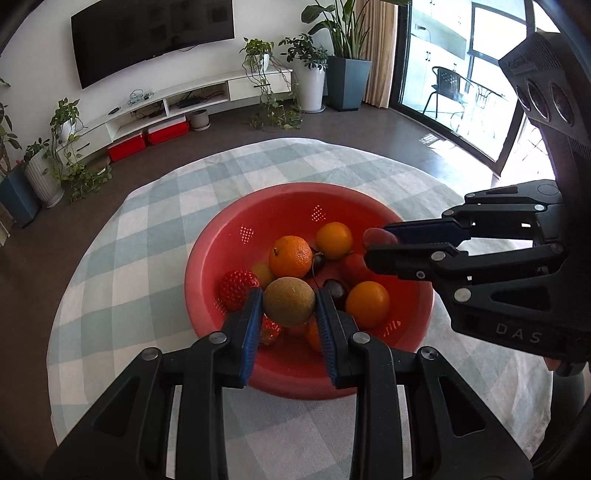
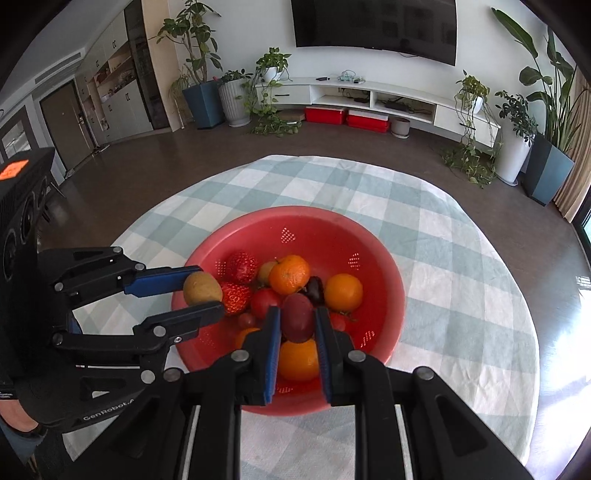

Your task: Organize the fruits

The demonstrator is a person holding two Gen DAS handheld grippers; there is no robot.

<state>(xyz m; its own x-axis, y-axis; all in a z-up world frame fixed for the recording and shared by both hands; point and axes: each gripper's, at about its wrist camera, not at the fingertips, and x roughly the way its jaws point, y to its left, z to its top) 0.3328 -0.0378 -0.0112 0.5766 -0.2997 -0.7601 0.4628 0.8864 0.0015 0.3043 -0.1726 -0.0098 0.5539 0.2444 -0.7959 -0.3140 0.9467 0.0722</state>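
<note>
Living room w/ brown floor, round table under a pale green-and-white checked cloth (image 1: 140, 236), seen from both wrist cams.

Nearest in left view: left gripper (image 1: 289, 306) pinching a brownish-green kiwi (image 1: 289, 301) btwn its blue pads, held above the near side of the red colander (image 1: 221, 236). Same kiwi (image 2: 202, 288) in right view, over the colander's left rim.

Nearest in right view: right gripper (image 2: 297, 319) squeezed tight on a dark red plum (image 2: 297, 317), also above the bowl. From left cam, right gripper (image 1: 382, 245) coming in from the right edge, plum (image 1: 378, 238) just poking out at the tips.

Below, inside colander (image 2: 384, 258): three oranges (image 2: 343, 291), the middle one more a mandarin w/ stem (image 2: 290, 274), two strawberries (image 2: 241, 266), a tomato (image 2: 265, 301), a dark cherry-ish thing (image 2: 316, 288), yellow-green fruit half hidden (image 2: 266, 271). A few smaller red bits lower down, can't tell what.

Farther back: white TV bench (image 2: 369, 96) w/ two red boxes (image 2: 347, 116) under it, wall TV (image 2: 373, 26), potted plants (image 2: 273, 66) both sides. Glass doors (image 1: 461, 74) and a black chair beyond, left view only.
</note>
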